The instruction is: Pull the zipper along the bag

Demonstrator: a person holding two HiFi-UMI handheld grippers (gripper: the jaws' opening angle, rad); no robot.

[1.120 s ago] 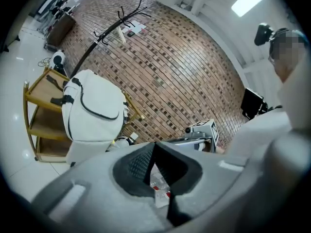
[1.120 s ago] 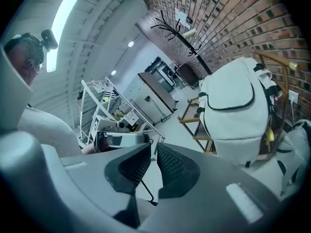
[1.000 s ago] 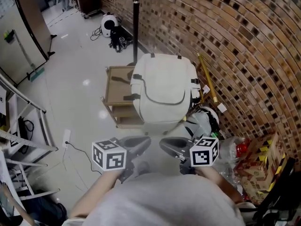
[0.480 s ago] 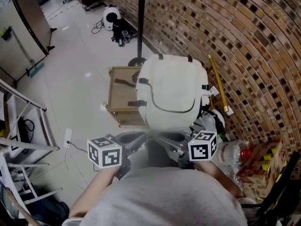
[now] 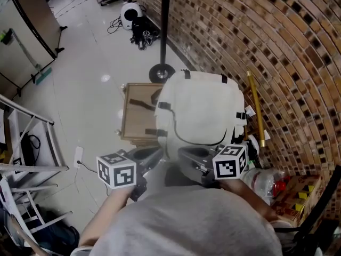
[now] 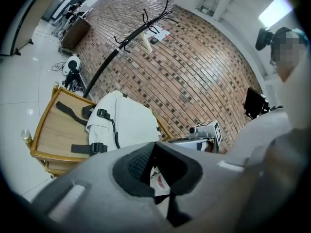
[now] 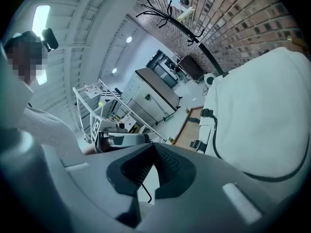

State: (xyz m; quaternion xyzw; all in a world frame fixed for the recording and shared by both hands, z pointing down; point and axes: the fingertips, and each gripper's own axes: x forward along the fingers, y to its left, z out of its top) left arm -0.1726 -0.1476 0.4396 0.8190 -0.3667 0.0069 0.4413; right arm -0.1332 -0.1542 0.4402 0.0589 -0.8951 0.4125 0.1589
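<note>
A white backpack (image 5: 202, 108) lies on a low wooden table (image 5: 136, 113), with black strap buckles on its left side. A dark zipper (image 5: 198, 142) curves round its front pocket. Both grippers are held close to the person's chest, short of the bag's near edge and not touching it. The left gripper (image 5: 152, 154) is shut, tips together with nothing between them (image 6: 153, 145). The right gripper (image 5: 189, 154) is shut and empty too (image 7: 154, 148). The right gripper view shows the backpack (image 7: 262, 115) and its zipper (image 7: 272, 178) at the right; the left gripper view shows the backpack (image 6: 124, 123) ahead.
A brick wall (image 5: 277, 52) runs behind and to the right of the bag. A black coat stand (image 5: 162, 71) rises just beyond the table. A yellow pole (image 5: 256, 108) leans at the wall. Plastic bags and boxes (image 5: 287, 188) lie at the right, and a metal rack (image 5: 21, 159) stands at the left.
The bag and table have come nearer and sit lower in the head view. Both grippers stay in front of the chest, now just short of the bag's near edge.
</note>
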